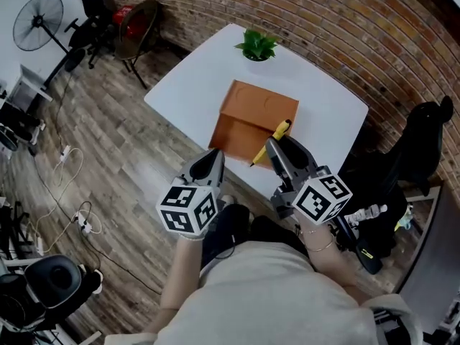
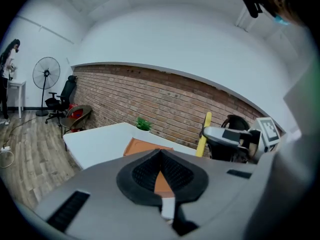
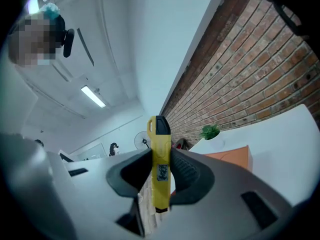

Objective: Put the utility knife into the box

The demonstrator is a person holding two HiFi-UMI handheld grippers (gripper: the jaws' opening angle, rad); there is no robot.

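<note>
The left gripper is closed on nothing, before the table edge. The box seems still shut. The right gripper clamps the knife above the box's near edge. I judge this the carrying step; next, the left should open the lid.

One white desk, one orange box, one yellow utility knife, one potted plant, one standing fan, two grippers, left gripper, right gripper
</note>
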